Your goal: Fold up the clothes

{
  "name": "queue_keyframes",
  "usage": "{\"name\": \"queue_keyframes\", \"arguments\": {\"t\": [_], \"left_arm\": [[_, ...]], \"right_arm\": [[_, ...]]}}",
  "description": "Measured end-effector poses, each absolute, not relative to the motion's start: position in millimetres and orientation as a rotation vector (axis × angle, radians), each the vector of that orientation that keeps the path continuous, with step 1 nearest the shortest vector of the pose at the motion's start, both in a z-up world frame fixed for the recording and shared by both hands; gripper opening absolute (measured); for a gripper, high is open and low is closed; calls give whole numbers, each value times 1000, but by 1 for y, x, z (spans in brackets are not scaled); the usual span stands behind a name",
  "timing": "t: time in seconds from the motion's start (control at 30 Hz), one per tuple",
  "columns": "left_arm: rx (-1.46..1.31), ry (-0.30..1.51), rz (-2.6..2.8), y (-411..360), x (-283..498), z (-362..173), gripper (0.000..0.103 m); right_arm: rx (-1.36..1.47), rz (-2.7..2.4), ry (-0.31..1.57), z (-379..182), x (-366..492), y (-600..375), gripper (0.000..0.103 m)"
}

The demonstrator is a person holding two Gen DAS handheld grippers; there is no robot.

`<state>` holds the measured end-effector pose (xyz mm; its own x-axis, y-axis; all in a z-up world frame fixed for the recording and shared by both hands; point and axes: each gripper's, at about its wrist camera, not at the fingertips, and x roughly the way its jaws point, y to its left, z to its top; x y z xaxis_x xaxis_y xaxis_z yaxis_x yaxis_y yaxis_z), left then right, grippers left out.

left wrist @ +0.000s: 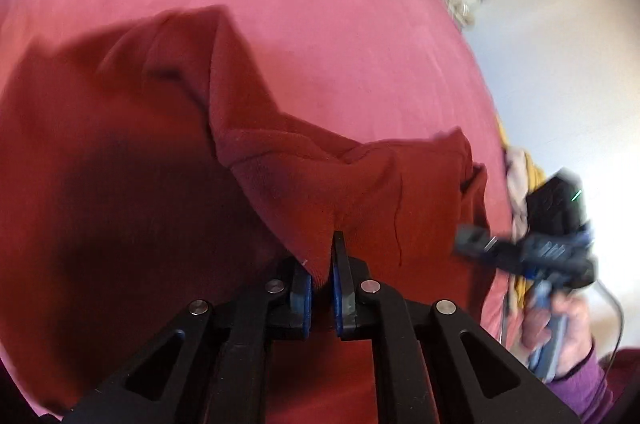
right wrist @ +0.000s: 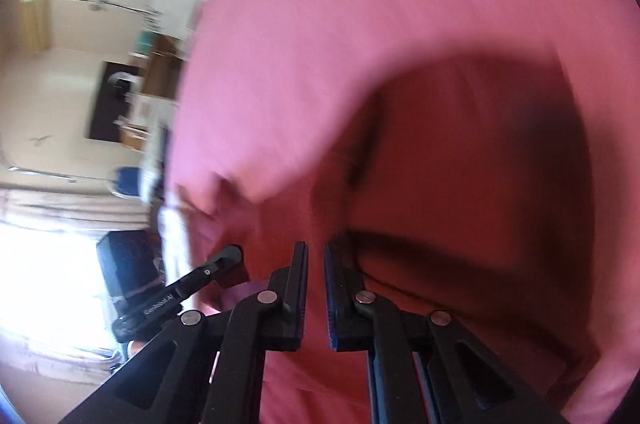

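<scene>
My left tool point(left wrist: 326, 264) is clamped on a fold of the dark red garment point(left wrist: 168, 151), the cloth pinched between its blue pads and pulled up into a ridge. The rest of the garment lies crumpled on the pink bed point(left wrist: 312, 7), spreading toward the bed's left side, with a raised flap pointing up the bed.

In the left wrist view my right tool point(left wrist: 480, 242) sits at the garment's right edge, near the bed's right edge, held by my hand point(left wrist: 568, 336) in a purple sleeve point(left wrist: 580, 388); it is blurred there. From its own camera, its jaws stand nearly together on the red cloth, a thin strip of fabric showing between the pads point(right wrist: 332, 296).

A heap of pale and yellow clothes point(left wrist: 520, 175) lies at the bed's right edge, beside that tool.
</scene>
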<state>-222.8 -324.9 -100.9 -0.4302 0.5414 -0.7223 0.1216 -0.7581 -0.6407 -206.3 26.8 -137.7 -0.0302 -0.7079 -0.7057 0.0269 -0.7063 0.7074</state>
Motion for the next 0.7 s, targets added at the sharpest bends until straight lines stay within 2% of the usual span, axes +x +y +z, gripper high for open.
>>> {"name": "queue_keyframes", "arguments": {"t": [0.03,0.13,0.17,0.2,0.23,0.27,0.37,0.43,0.47,0.57,0.63,0.7], "left_arm": [[-1444,-998,2274,-330,-217,-104,11],[-1412,-1099,2239,-342,-211,-109,14],[-1420,-1113,2223,-345,-210,-107,16],[-1430,-1112,2209,-347,-210,-101,24],[-1437,-1107,2200,-350,-210,-95,39],[-1429,-1068,2234,-355,-208,-85,53],[-1339,-881,2491,-370,-209,-50,65],[-1336,-830,2558,-379,-220,-40,67],[-1354,-849,2553,-383,-229,-41,68],[-1395,-924,2496,-388,-256,-53,68],[-1451,-929,2490,-386,-271,-66,68],[-1455,-896,2548,-387,-281,-74,63]], "right_arm": [[1739,-1790,-734,-151,-201,30,2],[1709,-1780,-839,-159,-200,46,1],[1714,-1775,-840,-160,-201,46,4],[1724,-1764,-828,-159,-202,46,5],[1744,-1777,-764,-150,-203,46,8],[1713,-1842,-658,-135,-204,43,19],[1521,-2059,-298,-87,-207,25,23],[1477,-2131,-204,-75,-224,16,25],[1510,-2128,-235,-78,-237,16,26],[1643,-1990,-502,-103,-276,17,28],[1684,-1916,-562,-119,-288,8,28],[1710,-2022,-451,-126,-298,-5,13]]}}
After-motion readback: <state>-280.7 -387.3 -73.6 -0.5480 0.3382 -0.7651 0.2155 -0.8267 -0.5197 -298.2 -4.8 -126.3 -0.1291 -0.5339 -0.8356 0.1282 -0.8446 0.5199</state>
